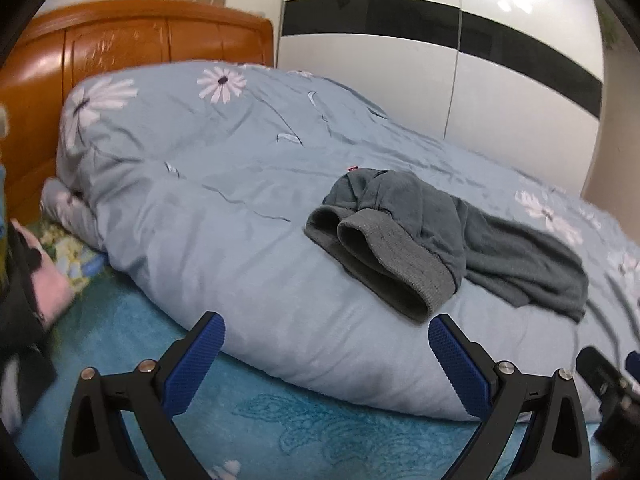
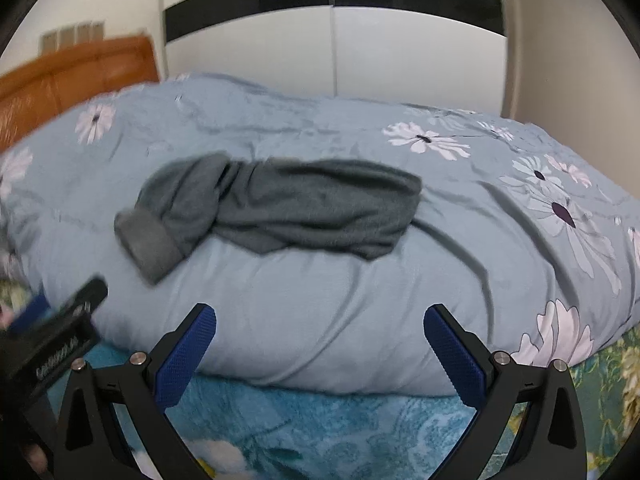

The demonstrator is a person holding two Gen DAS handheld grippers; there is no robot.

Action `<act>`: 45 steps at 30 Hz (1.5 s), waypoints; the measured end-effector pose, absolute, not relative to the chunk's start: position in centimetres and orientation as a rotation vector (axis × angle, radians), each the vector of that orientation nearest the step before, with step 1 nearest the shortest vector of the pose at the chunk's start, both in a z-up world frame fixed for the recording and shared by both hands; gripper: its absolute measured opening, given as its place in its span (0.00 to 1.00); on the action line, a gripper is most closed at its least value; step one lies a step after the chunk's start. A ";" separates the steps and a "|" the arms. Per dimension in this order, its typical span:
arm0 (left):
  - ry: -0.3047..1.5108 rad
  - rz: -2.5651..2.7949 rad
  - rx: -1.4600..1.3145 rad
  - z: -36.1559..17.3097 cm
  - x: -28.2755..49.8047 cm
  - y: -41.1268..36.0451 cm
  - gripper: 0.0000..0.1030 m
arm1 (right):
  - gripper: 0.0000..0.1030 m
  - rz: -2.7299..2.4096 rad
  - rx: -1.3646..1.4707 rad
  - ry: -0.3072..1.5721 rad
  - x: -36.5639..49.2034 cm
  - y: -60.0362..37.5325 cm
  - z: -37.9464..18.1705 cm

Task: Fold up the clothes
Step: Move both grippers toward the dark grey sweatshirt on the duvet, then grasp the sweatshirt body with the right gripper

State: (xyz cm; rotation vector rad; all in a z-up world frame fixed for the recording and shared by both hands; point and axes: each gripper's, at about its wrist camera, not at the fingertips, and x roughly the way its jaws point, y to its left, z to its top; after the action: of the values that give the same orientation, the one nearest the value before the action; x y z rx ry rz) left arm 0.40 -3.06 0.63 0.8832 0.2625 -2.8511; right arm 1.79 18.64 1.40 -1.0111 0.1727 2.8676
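Note:
A dark grey garment (image 1: 424, 236) with ribbed lighter grey cuffs (image 1: 404, 268) lies crumpled on top of a puffy light blue floral duvet (image 1: 224, 208). In the right wrist view the garment (image 2: 288, 208) stretches across the duvet (image 2: 320, 300), its cuff (image 2: 150, 242) at the left. My left gripper (image 1: 326, 338) is open and empty, just short of the cuffs. My right gripper (image 2: 320, 330) is open and empty, in front of the duvet's near edge, below the garment.
A teal patterned sheet (image 1: 240, 420) covers the bed in front of the duvet. An orange wooden headboard (image 1: 120, 40) stands at the left. A white wardrobe with a black stripe (image 2: 332, 40) rises behind the bed. The other gripper (image 2: 60, 336) shows at the left edge.

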 end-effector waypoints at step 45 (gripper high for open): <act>0.212 -2.760 0.894 0.4 0.4 -4.4 1.00 | 0.56 2.865 -1.425 -0.458 -14.2 14.3 -1.0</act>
State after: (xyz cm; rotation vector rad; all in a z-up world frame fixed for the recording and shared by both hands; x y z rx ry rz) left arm 0.41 -4.40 0.44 0.8939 0.2115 -2.7600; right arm -14.16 14.29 -1.01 -1.4248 -0.4577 2.8648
